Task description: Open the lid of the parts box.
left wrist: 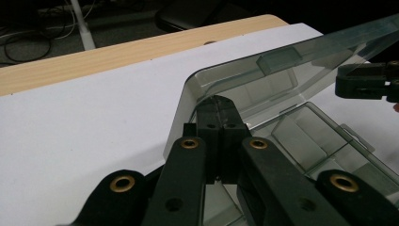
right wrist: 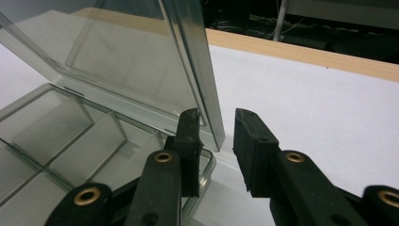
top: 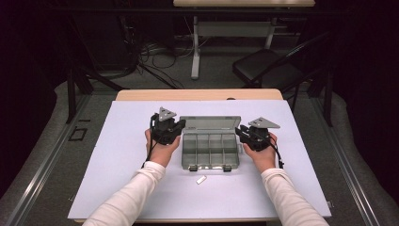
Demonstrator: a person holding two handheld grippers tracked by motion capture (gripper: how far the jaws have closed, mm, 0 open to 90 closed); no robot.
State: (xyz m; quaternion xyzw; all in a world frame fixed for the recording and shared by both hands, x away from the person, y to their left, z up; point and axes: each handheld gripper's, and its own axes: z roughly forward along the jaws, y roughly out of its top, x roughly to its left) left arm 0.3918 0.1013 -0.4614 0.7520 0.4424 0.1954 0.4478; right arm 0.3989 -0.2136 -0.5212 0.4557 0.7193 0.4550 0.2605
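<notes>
I work in what looks like a lab or recording studio. Black drapes darken both edges of the high view. Loose cables (top: 155,54) tangle on the grey carpet at upper left, a folding chair (top: 263,66) stands at upper right, and a second desk (top: 244,4) crosses the top. A white sheet (top: 117,155) covers my wooden table (top: 197,94).

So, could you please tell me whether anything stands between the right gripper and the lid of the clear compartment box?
Nothing visible does. The right gripper already has the lid's side edge between its open jaws, and the left gripper is shut at the lid's other side. The small white piece lies apart, in front of the box.
</notes>
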